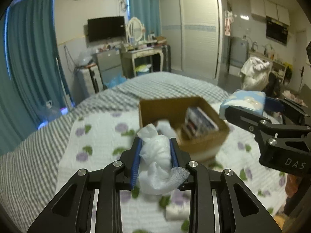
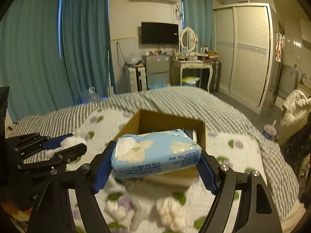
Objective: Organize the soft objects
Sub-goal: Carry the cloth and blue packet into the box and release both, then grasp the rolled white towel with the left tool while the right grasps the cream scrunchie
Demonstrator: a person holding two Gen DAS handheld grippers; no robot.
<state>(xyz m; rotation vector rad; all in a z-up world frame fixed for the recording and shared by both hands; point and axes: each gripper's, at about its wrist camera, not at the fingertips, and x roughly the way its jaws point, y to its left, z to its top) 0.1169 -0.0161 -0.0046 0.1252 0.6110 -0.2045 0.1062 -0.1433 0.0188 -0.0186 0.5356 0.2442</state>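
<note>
My left gripper [image 1: 155, 145] is shut on a white crumpled cloth wad [image 1: 158, 161], held above the floral quilt just short of the open cardboard box [image 1: 155, 108]. It also shows at the left of the right wrist view [image 2: 73, 145]. My right gripper [image 2: 155, 155] is shut on a light blue tissue pack [image 2: 155, 153] with white flowers, held just in front of and above the box [image 2: 134, 122]. In the left wrist view the right gripper [image 1: 252, 106] holds the pack [image 1: 243, 101] to the right of the box. The box holds a few packets [image 1: 200, 122].
Loose white cotton wads [image 2: 171, 213] and a white piece [image 1: 176, 212] lie on the floral quilt [image 1: 101, 136] below the grippers. The striped bed cover [image 2: 194, 101] runs behind the box. Beyond the bed stand a dresser, a wardrobe and teal curtains.
</note>
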